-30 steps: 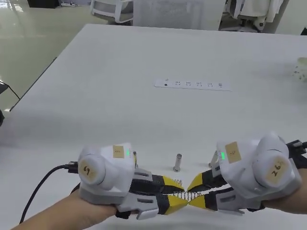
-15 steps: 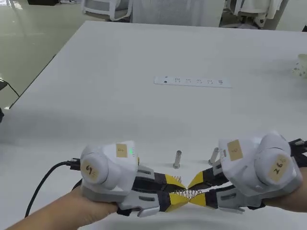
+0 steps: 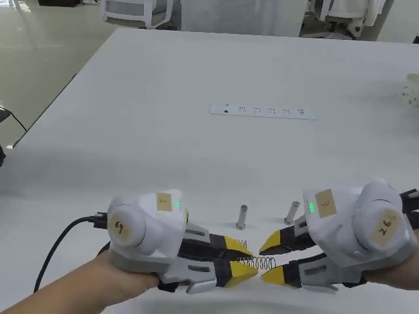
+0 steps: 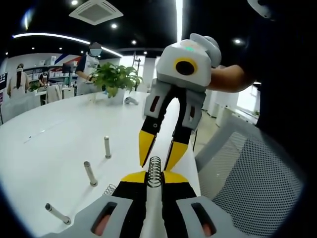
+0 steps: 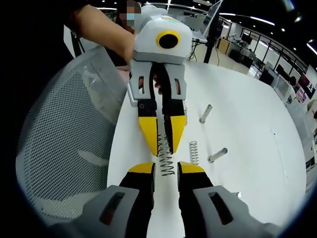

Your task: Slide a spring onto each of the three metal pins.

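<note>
Spring (image 3: pixel 264 263): held level above the near edge of the tabletop (image 3: pixel 196 78), at the lower centre of the head view, between the tips of the two grippers.
Left gripper (image 4: pixel 154 178): its yellow tips are pressed together on one end of the spring, which is seen end-on at the bottom centre of the left gripper view.
Right gripper (image 5: pixel 166 169): its jaws are spread, and the free end of the spring is set in the gap between them; no contact can be made out.
Pins (image 4: pixel 89 173): three are seen at the lower left of the left gripper view, bare, and well apart from one another.
Second spring (image 5: pixel 193 151): laid flat on the tabletop, just beside a pin.
Power strip (image 3: pixel 262 112): placed flat at the upper centre of the head view.
Chair (image 5: pixel 59 129): its mesh back is seen at the left of the right gripper view.
</note>
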